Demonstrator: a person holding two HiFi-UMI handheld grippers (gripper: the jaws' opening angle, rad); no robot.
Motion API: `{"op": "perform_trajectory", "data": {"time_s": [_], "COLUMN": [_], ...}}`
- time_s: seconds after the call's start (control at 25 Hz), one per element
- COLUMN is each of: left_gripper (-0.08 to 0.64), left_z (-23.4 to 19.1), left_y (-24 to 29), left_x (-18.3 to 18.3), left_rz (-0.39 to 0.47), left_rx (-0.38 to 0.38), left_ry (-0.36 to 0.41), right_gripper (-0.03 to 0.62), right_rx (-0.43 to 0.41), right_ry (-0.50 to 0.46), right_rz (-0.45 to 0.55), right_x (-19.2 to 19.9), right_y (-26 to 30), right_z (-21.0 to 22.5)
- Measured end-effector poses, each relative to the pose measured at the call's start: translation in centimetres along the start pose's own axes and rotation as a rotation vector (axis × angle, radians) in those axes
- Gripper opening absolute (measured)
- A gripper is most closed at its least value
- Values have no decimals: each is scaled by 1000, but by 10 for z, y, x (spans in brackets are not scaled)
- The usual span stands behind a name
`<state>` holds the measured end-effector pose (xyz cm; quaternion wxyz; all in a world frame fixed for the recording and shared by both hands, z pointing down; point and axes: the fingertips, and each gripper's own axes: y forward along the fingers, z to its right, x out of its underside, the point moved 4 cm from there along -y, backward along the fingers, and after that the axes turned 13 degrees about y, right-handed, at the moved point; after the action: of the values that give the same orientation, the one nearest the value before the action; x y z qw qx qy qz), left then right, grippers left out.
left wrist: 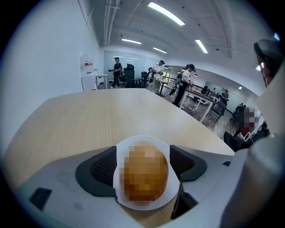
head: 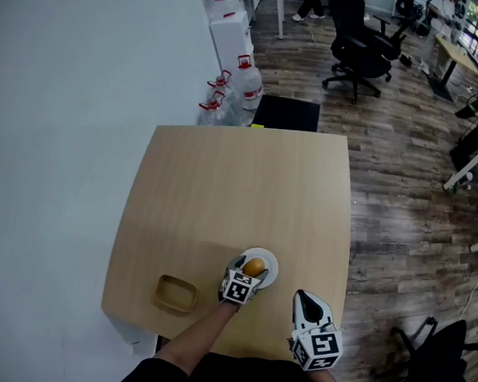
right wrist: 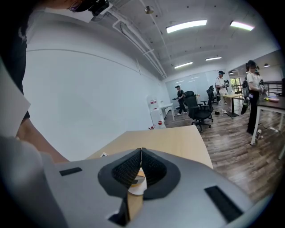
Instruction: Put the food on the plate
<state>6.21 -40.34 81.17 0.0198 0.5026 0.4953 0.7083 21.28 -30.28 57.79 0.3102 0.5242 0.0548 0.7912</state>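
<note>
A round golden-brown food item (head: pixel 254 266) lies on a small white plate (head: pixel 273 263) near the front edge of the wooden table (head: pixel 239 186). My left gripper (head: pixel 251 272) is open, its jaws on either side of the food. In the left gripper view the food (left wrist: pixel 146 173) sits on the plate (left wrist: pixel 142 140) with white showing between it and the pads (left wrist: pixel 103 167), so the left gripper (left wrist: pixel 143 149) has no hold on it. My right gripper (head: pixel 301 298) hovers at the table's front right, shut and empty. The right gripper (right wrist: pixel 141 152) has its pads pressed together in its own view.
A tan oval bowl (head: pixel 176 293) sits at the table's front left corner. Water jugs (head: pixel 231 86) and a white cabinet (head: pixel 232 31) stand beyond the far edge by the wall. Office chairs (head: pixel 362 39) and desks fill the wooden floor on the right.
</note>
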Motion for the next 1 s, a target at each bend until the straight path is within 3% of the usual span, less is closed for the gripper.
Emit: {"op": "perform_trajectory", "data": {"time_s": [0.52,1.0], "left_gripper": [344,344], "left_z": [13,48], "left_y": [-89,-243], "left_x": [-29,-33], "left_rz": [202,455], "left_rx": [-25,-70], "left_ry": [-46,-78], "right_gripper": [60,60], "right_rx": [1,48], "right_ry": [-34,-75], "right_rz": [66,111], "right_x": [4,35], "right_y": [-28,-79], "right_z": [-42,-105]}}
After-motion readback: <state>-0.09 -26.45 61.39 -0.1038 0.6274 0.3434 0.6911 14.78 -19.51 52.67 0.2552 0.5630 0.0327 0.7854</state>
